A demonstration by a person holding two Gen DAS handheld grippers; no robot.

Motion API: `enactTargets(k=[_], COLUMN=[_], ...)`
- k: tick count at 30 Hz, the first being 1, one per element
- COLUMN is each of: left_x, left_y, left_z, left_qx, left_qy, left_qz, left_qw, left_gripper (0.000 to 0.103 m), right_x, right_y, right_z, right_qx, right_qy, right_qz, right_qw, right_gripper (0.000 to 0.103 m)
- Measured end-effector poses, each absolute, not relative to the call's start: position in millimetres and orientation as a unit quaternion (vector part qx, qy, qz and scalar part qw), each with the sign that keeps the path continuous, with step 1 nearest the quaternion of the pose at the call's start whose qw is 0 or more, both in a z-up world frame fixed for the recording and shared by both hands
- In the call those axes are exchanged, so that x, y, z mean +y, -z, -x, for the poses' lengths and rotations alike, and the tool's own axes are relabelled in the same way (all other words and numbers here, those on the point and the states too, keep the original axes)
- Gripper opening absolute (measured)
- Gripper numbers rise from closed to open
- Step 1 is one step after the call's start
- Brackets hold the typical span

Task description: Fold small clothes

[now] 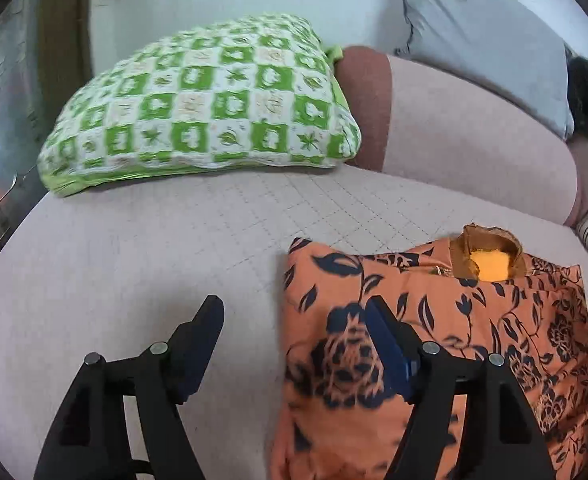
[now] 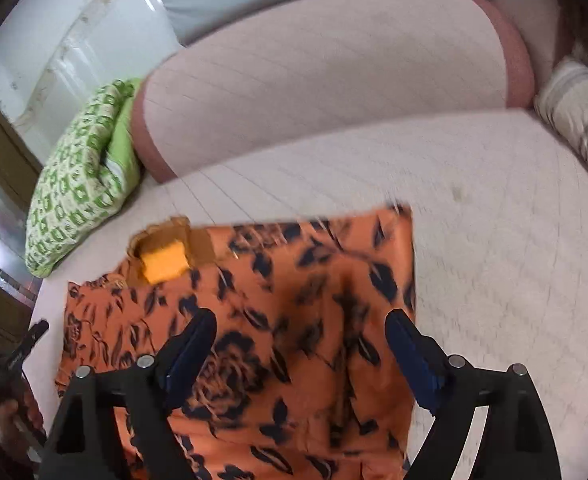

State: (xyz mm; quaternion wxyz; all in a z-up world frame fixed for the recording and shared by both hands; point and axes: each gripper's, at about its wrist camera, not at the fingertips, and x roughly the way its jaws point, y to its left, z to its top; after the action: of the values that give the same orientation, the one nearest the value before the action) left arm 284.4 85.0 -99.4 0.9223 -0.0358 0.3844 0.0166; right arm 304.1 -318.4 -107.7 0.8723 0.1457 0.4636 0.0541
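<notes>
In the left wrist view, a plump pillow (image 1: 201,100) with a green and white checked leaf print fills the upper left, resting on a pale quilted cushion (image 1: 133,248) stitched in a diamond grid. Behind it a pale backrest (image 1: 474,136) with a rust-brown edge curves across the upper right, with a grey pillow (image 1: 486,28) above. The left gripper (image 1: 294,310) sits in the lower middle, its jaws wide apart and holding nothing; one finger is over bare cushion, the other over the cloth's left edge.

The garment (image 1: 446,340), in the lower right, is thin orange fabric printed with dark navy flowers and vines, lying flat and folded into a rough rectangle. Its brown collar (image 1: 490,256), with a yellow lining showing inside, points toward the backrest, so the long axis runs from the near edge away toward the backrest.

In the right wrist view, blurred, the green pillow (image 2: 77,196) is at left and the garment (image 2: 277,312) spans the lower middle, its collar (image 2: 165,252) at its upper left corner. The right gripper (image 2: 300,322) hovers over the cloth, jaws spread wide and empty. A striped pillow (image 2: 578,120) lies at the right edge.
</notes>
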Motion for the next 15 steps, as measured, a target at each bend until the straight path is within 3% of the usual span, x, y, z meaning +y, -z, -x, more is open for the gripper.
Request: enactTargets(k=[1,2,3,4,5,6,10,12,14,15], left_x=[84.5,85.2,87.6,88.3,89.2,87.1,77.9,76.3,75.8,76.8], left_y=[109.8,121.2,132.4,146.2,147.8,141.5,136.8,164.8,152.2,144.7], left_z=[-296.8,-307.4,-316.6,-326.2,-325.8,-322.0,-309.9,-324.2,-316.7,-312.7], left_qx=[0.406,0.429,0.450,0.485,0.482,0.462,0.413,0.469,0.439,0.425], left_qy=[-0.012,-0.011,-0.014,-0.012,-0.012,-0.014,-0.027,-0.036,-0.055,-0.052], left_qz=[0.041,0.048,0.055,0.057,0.059,0.049,0.025,0.027,0.009,0.014], left_qw=[0.913,0.902,0.891,0.873,0.874,0.885,0.910,0.882,0.897,0.904], left_gripper=[0.074,0.067,0.049,0.009,0.007,0.007,0.007,0.015,0.038,0.042], right_x=[-318.5,-318.1,-316.7,-317.1,-320.3,-320.3,-321.2,-325.3,-335.4,-341.2], right_y=[114.6,125.2,135.2,140.9,139.6,130.7,98.2,135.8,135.0,127.4], right_z=[-310.7,-320.8,-329.5,-332.6,-328.7,-326.0,-315.2,-331.6,-323.2,-317.2], right_qx=[0.476,0.497,0.515,0.524,0.522,0.513,0.457,0.529,0.507,0.491], right_qy=[-0.053,-0.051,-0.048,-0.040,-0.037,-0.046,-0.015,-0.018,-0.022,-0.028], right_qz=[-0.147,-0.142,-0.138,-0.132,-0.123,-0.120,-0.054,-0.067,-0.109,-0.130], right_qw=[0.865,0.855,0.845,0.840,0.843,0.849,0.887,0.845,0.855,0.861], right_gripper=[0.088,0.088,0.078,0.064,0.038,0.005,0.002,0.006,0.008,0.011])
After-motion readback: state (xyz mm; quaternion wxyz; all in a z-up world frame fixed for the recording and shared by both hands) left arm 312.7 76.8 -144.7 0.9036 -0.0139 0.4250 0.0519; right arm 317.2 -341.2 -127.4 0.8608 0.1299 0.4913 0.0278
